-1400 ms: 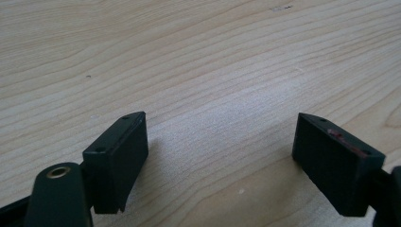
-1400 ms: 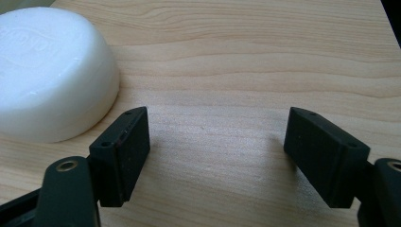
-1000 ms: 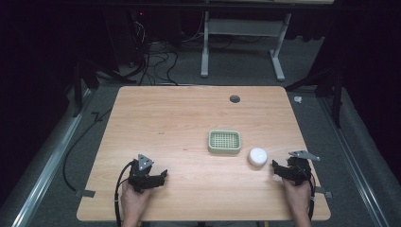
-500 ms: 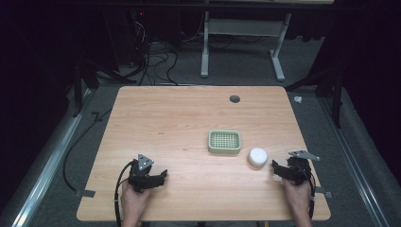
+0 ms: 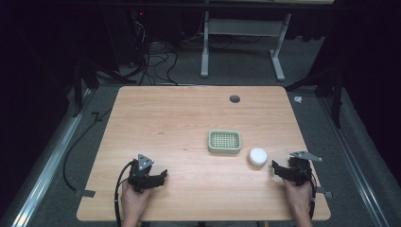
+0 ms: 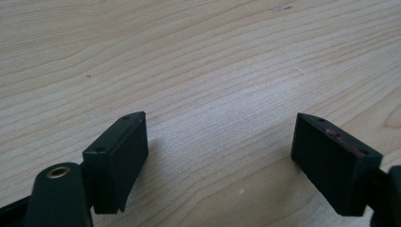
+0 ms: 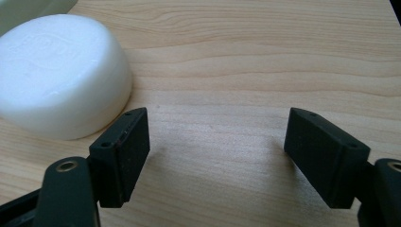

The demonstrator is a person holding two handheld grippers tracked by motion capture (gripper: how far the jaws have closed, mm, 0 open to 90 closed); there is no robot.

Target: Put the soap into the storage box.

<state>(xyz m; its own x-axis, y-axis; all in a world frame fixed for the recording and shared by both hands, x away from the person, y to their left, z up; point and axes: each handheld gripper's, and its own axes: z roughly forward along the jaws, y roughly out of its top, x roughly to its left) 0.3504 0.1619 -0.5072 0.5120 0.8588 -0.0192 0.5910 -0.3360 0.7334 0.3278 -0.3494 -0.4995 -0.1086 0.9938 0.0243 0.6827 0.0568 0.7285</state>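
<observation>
The right gripper (image 5: 276,167) sat just beside the soap (image 5: 257,156), jaws apart. The left gripper (image 5: 162,175) rested on the table (image 5: 189,118), jaws apart too.

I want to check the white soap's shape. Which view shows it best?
The right gripper view: the white soap sits close, its rounded edge and top plain. The high view shows it small, beside the green tray.

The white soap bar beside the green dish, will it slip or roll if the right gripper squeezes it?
The soap bar looks smooth with rounded edges, so it may slip from flat jaws. Lying flat, it probably slides rather than rolls. It seems solid and stiff.
</observation>
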